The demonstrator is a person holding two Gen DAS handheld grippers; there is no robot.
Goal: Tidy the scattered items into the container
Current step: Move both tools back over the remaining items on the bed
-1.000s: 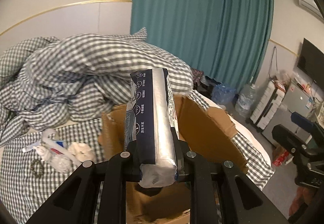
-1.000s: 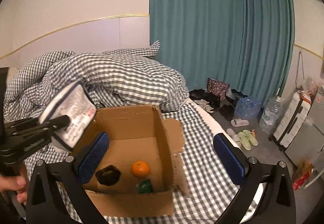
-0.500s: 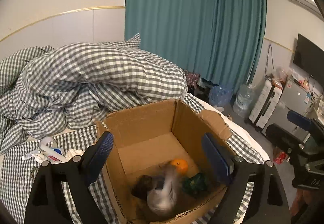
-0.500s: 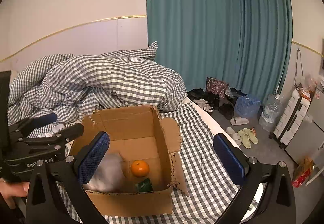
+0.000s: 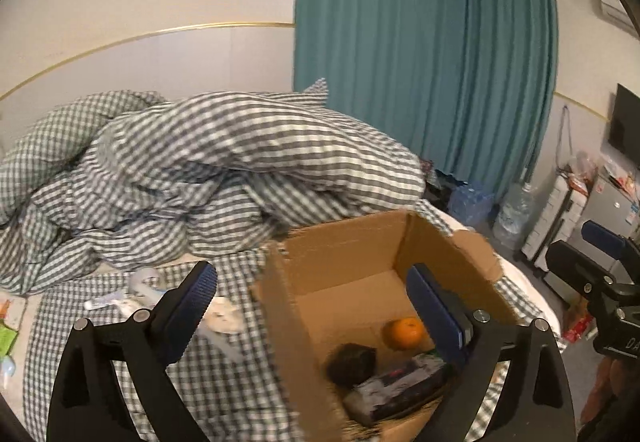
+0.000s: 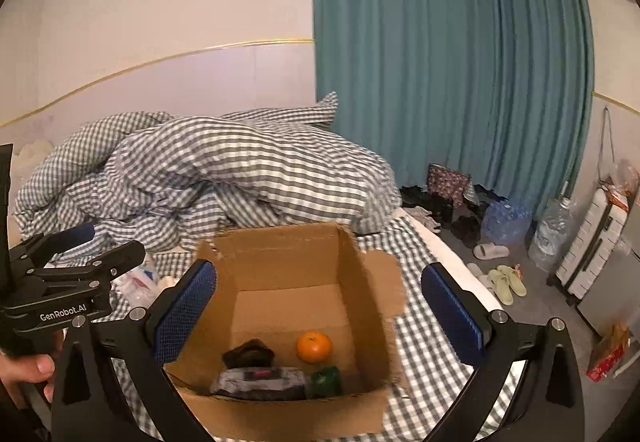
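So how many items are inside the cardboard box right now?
4 visible: orange mid-floor, black object to its left, tissue pack at the near wall, green item beside it; others may be hidden.

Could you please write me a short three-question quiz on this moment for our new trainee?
1. True or false: the orange lies inside the cardboard box.
2. Which stands open: A left gripper only, B right gripper only, C both?
3. Fill in: the tissue pack lies along the box's ____ wall, nearest the camera.

Key: 1 true; 2 C; 3 front.
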